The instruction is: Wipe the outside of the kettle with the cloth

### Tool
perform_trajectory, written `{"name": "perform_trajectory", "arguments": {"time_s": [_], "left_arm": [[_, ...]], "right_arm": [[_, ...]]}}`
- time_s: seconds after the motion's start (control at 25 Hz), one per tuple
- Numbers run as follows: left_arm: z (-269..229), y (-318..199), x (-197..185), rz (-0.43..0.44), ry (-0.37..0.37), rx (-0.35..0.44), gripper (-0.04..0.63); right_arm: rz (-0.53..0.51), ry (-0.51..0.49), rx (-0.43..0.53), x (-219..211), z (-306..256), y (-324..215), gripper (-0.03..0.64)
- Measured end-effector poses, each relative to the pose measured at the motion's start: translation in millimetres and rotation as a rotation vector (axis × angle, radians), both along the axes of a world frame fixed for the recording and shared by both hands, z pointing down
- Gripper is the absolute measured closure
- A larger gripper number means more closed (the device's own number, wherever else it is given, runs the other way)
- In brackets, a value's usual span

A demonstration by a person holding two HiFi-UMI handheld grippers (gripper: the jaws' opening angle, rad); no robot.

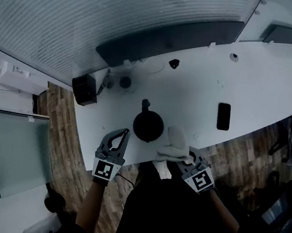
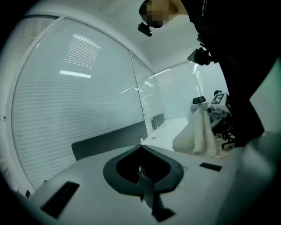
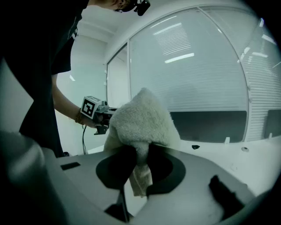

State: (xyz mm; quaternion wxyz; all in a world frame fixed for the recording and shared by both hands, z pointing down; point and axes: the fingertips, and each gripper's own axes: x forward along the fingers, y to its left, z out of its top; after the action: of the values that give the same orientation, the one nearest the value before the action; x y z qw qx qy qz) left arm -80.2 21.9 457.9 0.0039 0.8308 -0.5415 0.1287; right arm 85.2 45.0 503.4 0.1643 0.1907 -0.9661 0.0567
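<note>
The white counter (image 1: 259, 87) curves across the room, with a phone (image 1: 223, 116) lying on it well to the right. The dark kettle (image 1: 148, 125) stands near the counter's front edge. Just to its right is the pale cloth (image 1: 176, 143); whether they touch I cannot tell. The right claw (image 3: 141, 154) pinches a fold of the cloth. The left claw (image 1: 126, 133), pressed together and empty, sits near the kettle's left side.

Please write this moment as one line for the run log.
left gripper: shut, empty | right gripper: shut on cloth | cloth: beside kettle, contact unclear
</note>
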Motion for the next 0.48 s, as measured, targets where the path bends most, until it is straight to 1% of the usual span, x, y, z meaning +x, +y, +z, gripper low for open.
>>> {"name": "perform_trajectory", "arguments": {"time_s": [0.12, 0.2, 0.28, 0.36, 0.4, 0.48], "left_arm": [[5, -28, -32, 0.078, -0.024, -0.022, 0.591], [10, -47, -45, 0.173, -0.078, -0.018, 0.591], [19, -60, -47, 0.305, -0.142, -0.014, 0.591], [32, -70, -44, 0.428, -0.183, -0.023, 0.591], [37, -76, -43, 0.476, -0.19, -0.026, 0.591], [45, -87, -42, 0.541, -0.178, -0.023, 0.591]], "right_arm": [[0.044, -0.005, -0.029, -12, 5, -7, 0.546], [0.048, -0.016, -0.026, -24, 4, -7, 0.546], [0.062, -0.016, -0.018, -34, 0, -2, 0.546], [0.099, 0.011, -0.004, -40, 4, 3, 0.546], [0.122, 0.03, 0.005, -40, 7, 5, 0.546], [0.18, 0.066, 0.011, -35, 11, 7, 0.546]]}}
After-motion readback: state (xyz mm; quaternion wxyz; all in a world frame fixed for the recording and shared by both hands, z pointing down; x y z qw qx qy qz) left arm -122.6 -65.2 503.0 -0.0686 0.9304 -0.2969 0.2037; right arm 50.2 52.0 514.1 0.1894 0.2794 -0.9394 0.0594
